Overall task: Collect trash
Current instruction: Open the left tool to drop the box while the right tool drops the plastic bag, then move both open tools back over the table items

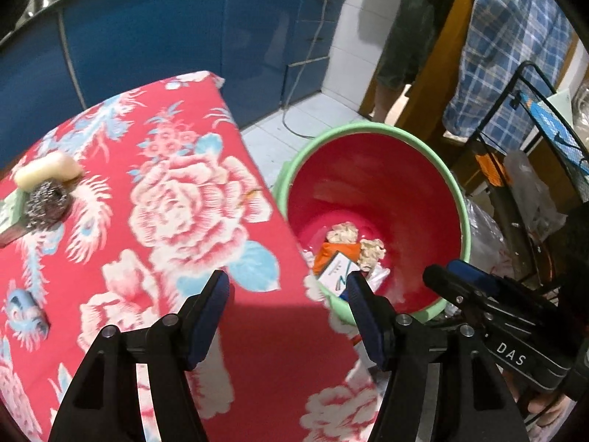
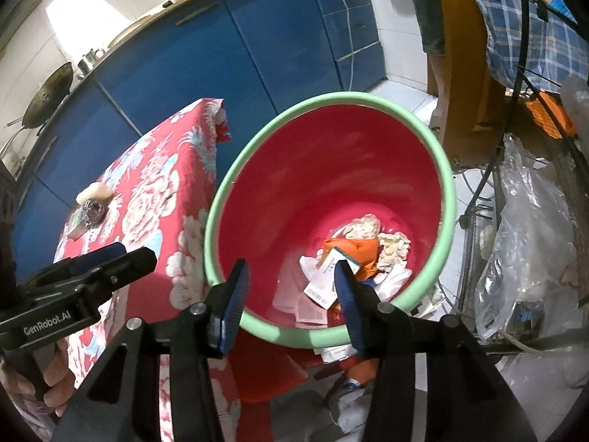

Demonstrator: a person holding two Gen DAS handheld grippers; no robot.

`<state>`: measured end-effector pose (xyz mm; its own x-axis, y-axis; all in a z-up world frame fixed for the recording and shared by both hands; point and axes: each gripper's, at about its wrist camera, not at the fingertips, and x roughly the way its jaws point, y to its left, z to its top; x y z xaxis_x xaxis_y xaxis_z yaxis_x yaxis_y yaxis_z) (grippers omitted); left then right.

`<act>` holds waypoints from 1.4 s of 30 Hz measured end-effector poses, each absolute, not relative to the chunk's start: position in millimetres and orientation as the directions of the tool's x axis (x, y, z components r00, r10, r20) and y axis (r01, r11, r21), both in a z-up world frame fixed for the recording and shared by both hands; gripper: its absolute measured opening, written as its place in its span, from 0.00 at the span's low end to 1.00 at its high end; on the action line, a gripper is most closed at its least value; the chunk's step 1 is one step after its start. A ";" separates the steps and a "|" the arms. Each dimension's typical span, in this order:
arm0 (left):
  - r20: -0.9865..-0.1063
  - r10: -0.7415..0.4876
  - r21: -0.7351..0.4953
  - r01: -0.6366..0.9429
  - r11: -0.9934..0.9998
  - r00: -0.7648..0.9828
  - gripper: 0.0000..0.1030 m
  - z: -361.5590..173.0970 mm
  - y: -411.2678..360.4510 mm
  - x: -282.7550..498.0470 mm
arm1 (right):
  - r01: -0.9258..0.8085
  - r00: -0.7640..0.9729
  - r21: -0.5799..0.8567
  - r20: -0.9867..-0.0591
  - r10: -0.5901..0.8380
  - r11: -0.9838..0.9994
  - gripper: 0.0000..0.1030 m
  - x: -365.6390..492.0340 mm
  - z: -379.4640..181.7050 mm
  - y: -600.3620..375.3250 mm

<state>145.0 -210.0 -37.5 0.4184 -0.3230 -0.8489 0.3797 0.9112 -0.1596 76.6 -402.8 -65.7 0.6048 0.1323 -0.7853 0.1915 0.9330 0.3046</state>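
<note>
My left tool hangs spread and empty over the near edge of the bench, which wears a red flowered cloth; its right finger sits over the bin's near rim in that view. My right tool is spread and empty too, poised above the bin, both its fingers framing the red inside. The bin, green-rimmed and red within, stands on the floor just beside the bench, at 3 o'clock from it. The trash lies at the bin's bottom: crumpled tissue at 1 o'clock of the heap, an orange wrapper in the middle, and a small white carton with a barcode toward 7 o'clock. The left view shows the same trash just past my right finger. On the bench, at 10 o'clock from my left tool, a steel scourer rests on a green sponge, with a pale soap bar touching it behind. In the left view my right tool comes in at 3 o'clock; in the right view my left tool shows at 9 o'clock over the cloth. Blue cabinets run behind the bench.
</note>
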 end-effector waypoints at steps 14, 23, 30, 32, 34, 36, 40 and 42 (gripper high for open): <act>-0.823 -0.237 -0.109 0.265 0.958 0.517 0.66 -22.3 -151.8 137.2 | 0.097 0.620 0.291 -0.766 0.171 0.952 0.54 77.0 -45.6 -353.7; -0.829 -0.178 -0.108 0.160 0.981 0.530 0.66 -27.4 -106.1 139.6 | 0.042 0.619 0.289 -0.758 0.203 0.956 0.54 80.8 -38.8 -327.8; -0.823 -0.110 -0.103 0.044 0.994 0.558 0.66 -30.7 -63.3 141.2 | 0.008 0.621 0.290 -0.752 0.222 0.957 0.58 83.7 -34.1 -312.5; -0.827 -0.096 -0.109 0.009 0.994 0.554 0.66 -34.2 -48.6 142.9 | 0.000 0.619 0.291 -0.751 0.228 0.957 0.58 84.7 -33.6 -308.8; -0.830 -0.077 -0.109 -0.025 0.994 0.552 0.66 -37.1 -37.1 143.9 | -0.008 0.619 0.291 -0.750 0.234 0.957 0.58 86.0 -33.2 -304.8; -0.835 -0.062 -0.113 -0.060 0.992 0.547 0.66 -40.4 -25.7 146.3 | -0.016 0.616 0.291 -0.751 0.239 0.956 0.58 87.7 -33.7 -301.3; -0.845 -0.066 -0.147 -0.113 0.983 0.530 0.66 -48.2 -10.1 151.5 | -0.027 0.608 0.293 -0.754 0.249 0.956 0.58 92.2 -35.6 -294.9; -0.850 -0.085 -0.179 -0.134 0.975 0.520 0.66 -53.5 -3.7 155.4 | -0.034 0.604 0.294 -0.755 0.254 0.955 0.58 94.2 -36.4 -291.2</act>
<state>155.4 -3.7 -53.5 0.5195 -0.0852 -0.8502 -0.1337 0.9747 -0.1793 94.2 -291.2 -36.4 0.6043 0.2536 -0.7553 -0.0339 0.9553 0.2937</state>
